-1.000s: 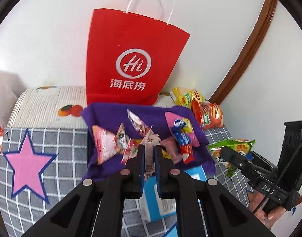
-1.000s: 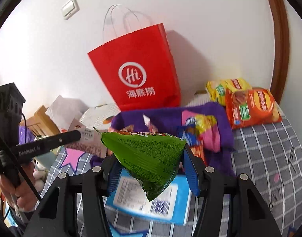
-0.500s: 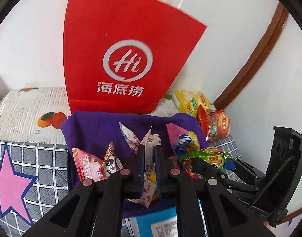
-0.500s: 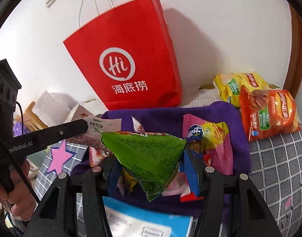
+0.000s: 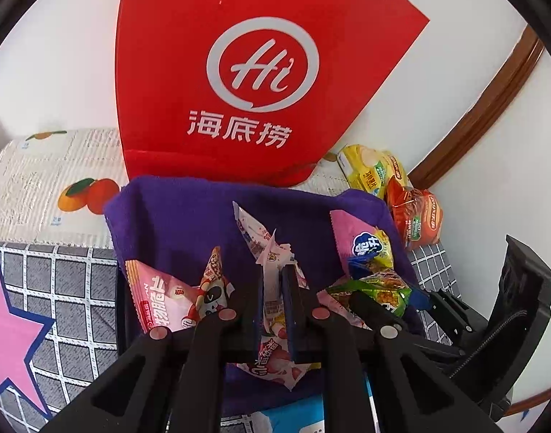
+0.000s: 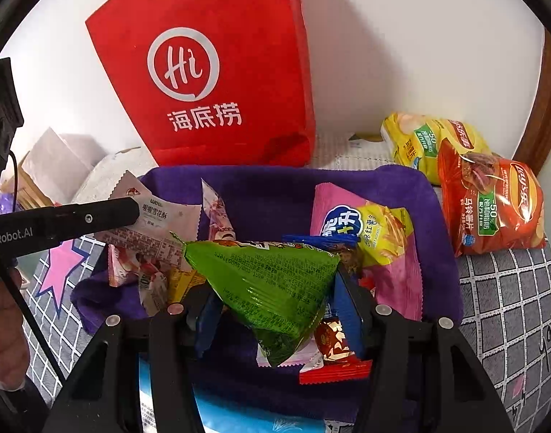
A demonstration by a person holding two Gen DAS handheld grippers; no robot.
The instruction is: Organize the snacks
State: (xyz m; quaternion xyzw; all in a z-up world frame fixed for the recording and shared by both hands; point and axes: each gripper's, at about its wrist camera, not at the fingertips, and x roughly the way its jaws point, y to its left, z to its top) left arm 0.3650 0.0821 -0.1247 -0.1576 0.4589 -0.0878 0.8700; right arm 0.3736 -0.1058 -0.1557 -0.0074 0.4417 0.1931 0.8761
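Observation:
My left gripper [image 5: 273, 281] is shut on a pale pink-and-white snack packet [image 5: 275, 259] and holds it over the purple tray [image 5: 188, 216]. The same packet [image 6: 156, 223] shows in the right wrist view, pinched by the left gripper [image 6: 131, 209]. My right gripper [image 6: 275, 288] is shut on a green triangular snack pack [image 6: 264, 278], also over the purple tray [image 6: 434, 252]. In the left wrist view the green pack [image 5: 380, 288] and right gripper [image 5: 365, 299] sit just right of my left fingers. Several snack packets lie in the tray.
A red paper bag [image 5: 261, 79] stands against the wall behind the tray; it also shows in the right wrist view [image 6: 210, 72]. Yellow [image 6: 427, 140] and orange [image 6: 492, 205] chip bags lie at the right. A blue packet [image 6: 239, 415] lies in front of the tray.
Both grippers have moved forward with their packets, from in front of the tray to over it. The red bag looms closer. Both stay shut.

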